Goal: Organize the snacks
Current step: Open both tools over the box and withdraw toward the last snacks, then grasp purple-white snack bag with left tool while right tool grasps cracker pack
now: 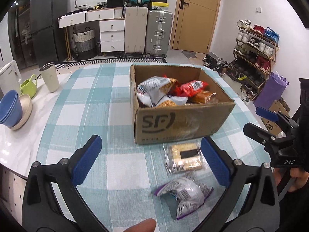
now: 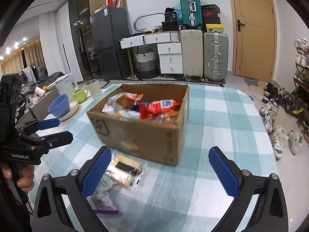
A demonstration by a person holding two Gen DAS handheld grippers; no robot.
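Observation:
An open cardboard box (image 1: 183, 123) (image 2: 139, 133) stands on the checked tablecloth, holding a white snack bag (image 1: 154, 89), a red bag (image 1: 193, 87) and other packets. In front of it lie a clear cracker packet (image 1: 183, 158) (image 2: 125, 170) and a crumpled white-and-purple bag (image 1: 185, 197) (image 2: 104, 199). My left gripper (image 1: 152, 160) is open above the cloth, with both loose packets near its right finger, untouched. My right gripper (image 2: 160, 172) is open too, and the two packets lie by its left finger. Each gripper shows at the edge of the other's view: the right gripper (image 1: 255, 120), the left gripper (image 2: 63, 129).
At the table's left stand stacked blue bowls (image 1: 11, 108), a cream plate (image 1: 25, 106), a green mug (image 1: 29, 87), a white tumbler (image 1: 50, 77) and a white kettle (image 1: 8, 73). The table's rounded edge (image 2: 256, 104) drops to shoes on the floor at the right.

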